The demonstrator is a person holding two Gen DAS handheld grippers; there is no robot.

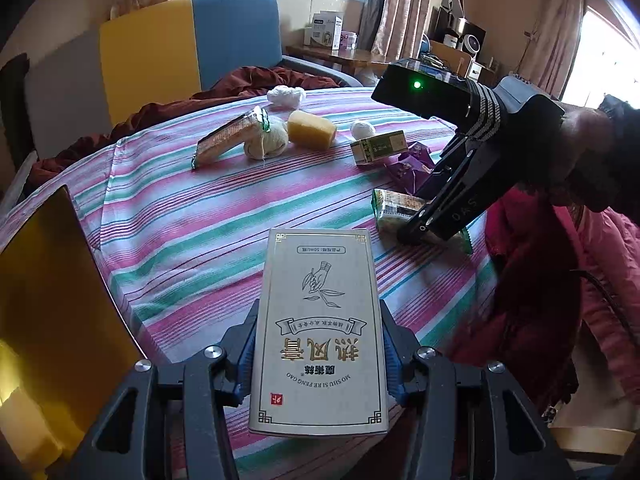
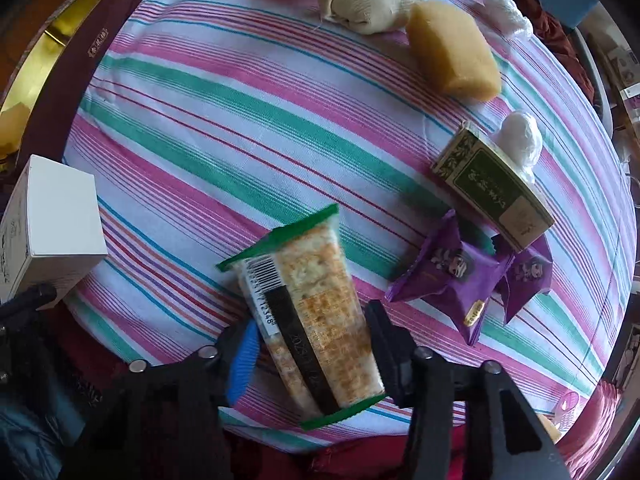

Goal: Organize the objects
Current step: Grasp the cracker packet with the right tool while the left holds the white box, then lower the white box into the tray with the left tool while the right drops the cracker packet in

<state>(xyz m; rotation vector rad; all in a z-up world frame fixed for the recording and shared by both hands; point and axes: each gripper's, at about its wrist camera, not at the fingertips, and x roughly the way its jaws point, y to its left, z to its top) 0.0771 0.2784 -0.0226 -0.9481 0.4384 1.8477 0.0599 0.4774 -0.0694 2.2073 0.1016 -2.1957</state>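
Surface [image 1: 192,216]: striped cloth, pink, green, white.
Room: curtained window, blue-yellow chair [image 1: 188,40] behind.
Around: sponge [image 1: 311,129], green box [image 1: 378,146], purple packets [image 2: 444,276], gold tray [image 1: 52,280] at left.
Left hand-held gripper [image 1: 320,364]: clamps a white box [image 1: 320,332] above the surface.
Right hand-held gripper [image 2: 312,344]: pads pressing a cracker pack [image 2: 308,312] lying near the front edge.

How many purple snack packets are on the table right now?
2: one purple packet beside the right gripper's cracker pack, the second touching it, partly under the green box. More may be hidden.
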